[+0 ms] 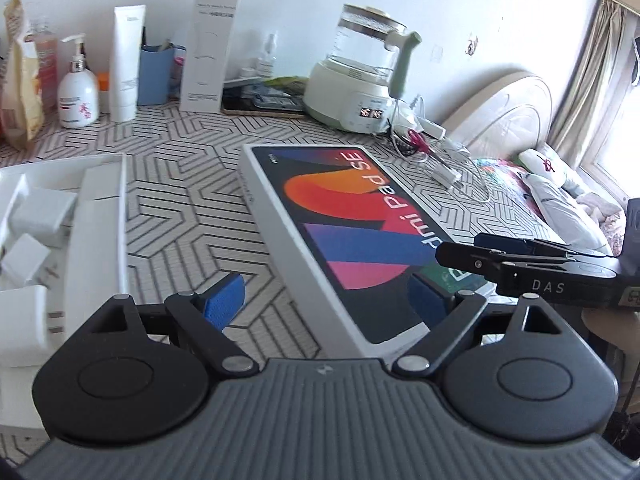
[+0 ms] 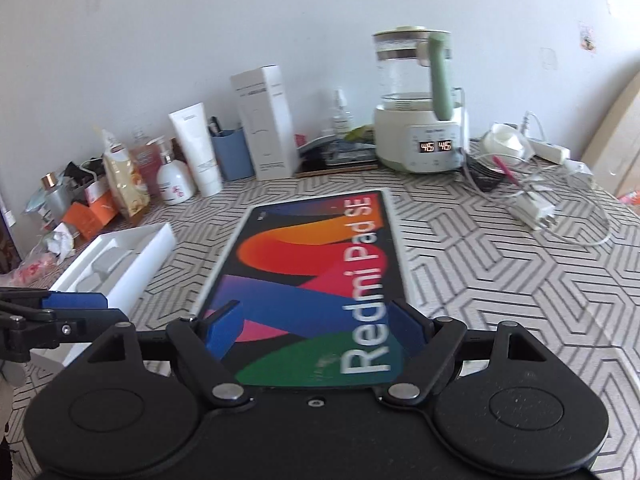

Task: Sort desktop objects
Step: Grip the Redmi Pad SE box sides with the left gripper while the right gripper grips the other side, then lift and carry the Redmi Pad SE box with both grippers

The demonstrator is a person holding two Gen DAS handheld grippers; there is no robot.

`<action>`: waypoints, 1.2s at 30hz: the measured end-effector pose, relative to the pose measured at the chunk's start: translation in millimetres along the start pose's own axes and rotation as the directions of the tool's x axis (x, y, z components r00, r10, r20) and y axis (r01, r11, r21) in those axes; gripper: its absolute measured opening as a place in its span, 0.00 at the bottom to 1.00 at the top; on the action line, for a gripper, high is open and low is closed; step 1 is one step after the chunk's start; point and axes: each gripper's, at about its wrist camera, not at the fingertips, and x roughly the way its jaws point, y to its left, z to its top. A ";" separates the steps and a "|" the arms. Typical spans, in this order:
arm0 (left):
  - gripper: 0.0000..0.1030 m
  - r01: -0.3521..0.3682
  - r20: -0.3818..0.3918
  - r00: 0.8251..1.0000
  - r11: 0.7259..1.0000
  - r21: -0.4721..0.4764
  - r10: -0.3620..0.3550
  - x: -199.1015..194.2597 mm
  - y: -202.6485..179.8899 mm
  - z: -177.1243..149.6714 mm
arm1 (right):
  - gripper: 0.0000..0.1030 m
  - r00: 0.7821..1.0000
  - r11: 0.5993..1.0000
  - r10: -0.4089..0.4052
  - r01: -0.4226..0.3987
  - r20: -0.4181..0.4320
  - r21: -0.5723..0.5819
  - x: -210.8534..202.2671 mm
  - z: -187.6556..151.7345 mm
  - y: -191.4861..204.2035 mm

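A flat Redmi Pad SE box (image 1: 344, 232) with a colourful lid lies on the patterned tabletop; it also shows in the right wrist view (image 2: 320, 280). My left gripper (image 1: 328, 300) is open, hovering over the box's near left edge. My right gripper (image 2: 316, 324) is open above the box's near end, its blue pads spread over the lid. The right gripper's fingers (image 1: 500, 252) show at the right of the left wrist view, the left gripper's fingers (image 2: 76, 308) at the left of the right wrist view.
An open white tray box (image 1: 96, 216) with small white boxes lies left of the tablet box (image 2: 120, 260). A kettle (image 2: 416, 120), tall white carton (image 2: 264, 120), blue cup, bottles and tubes line the back wall. Cables and a charger (image 2: 536, 208) lie at right.
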 end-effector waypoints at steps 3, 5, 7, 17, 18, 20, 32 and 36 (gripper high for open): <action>0.86 0.007 -0.034 0.999 1.000 0.000 -0.007 20.3 -12.4 2.1 | 0.81 1.000 1.000 -0.017 0.017 -0.010 -0.005 -3.9 3.0 -30.4; 0.86 -0.004 -0.048 0.999 1.000 -0.017 0.003 30.7 -15.4 3.5 | 0.81 0.999 1.000 0.013 -0.013 -0.031 0.024 -0.3 7.9 -50.3; 0.86 -0.019 -0.054 0.998 0.999 -0.041 0.017 38.8 -15.2 5.2 | 0.81 0.997 0.998 0.051 -0.048 -0.062 0.044 8.0 10.8 -61.7; 0.91 -0.052 -0.149 0.988 0.983 -0.177 0.026 81.1 1.8 10.5 | 0.87 0.952 0.971 0.237 -0.235 -0.192 0.033 59.4 13.3 -46.5; 0.93 -0.052 -0.150 0.988 0.982 -0.183 0.024 82.2 2.1 10.1 | 0.88 0.951 0.970 0.243 -0.240 -0.193 0.042 61.8 13.2 -46.9; 0.96 -0.055 -0.141 0.990 0.985 -0.161 0.033 84.5 -0.5 9.5 | 0.91 0.948 0.967 0.255 -0.249 -0.192 0.056 65.2 12.2 -47.8; 0.94 -0.041 -0.152 0.988 0.986 -0.164 0.016 91.3 -4.4 15.5 | 0.91 0.932 0.950 0.306 -0.285 -0.194 0.125 69.8 9.9 -56.4; 0.94 -0.062 -0.127 0.991 0.988 -0.143 0.044 81.7 -7.4 16.2 | 0.91 0.924 0.941 0.329 -0.304 -0.193 0.146 68.9 10.9 -55.3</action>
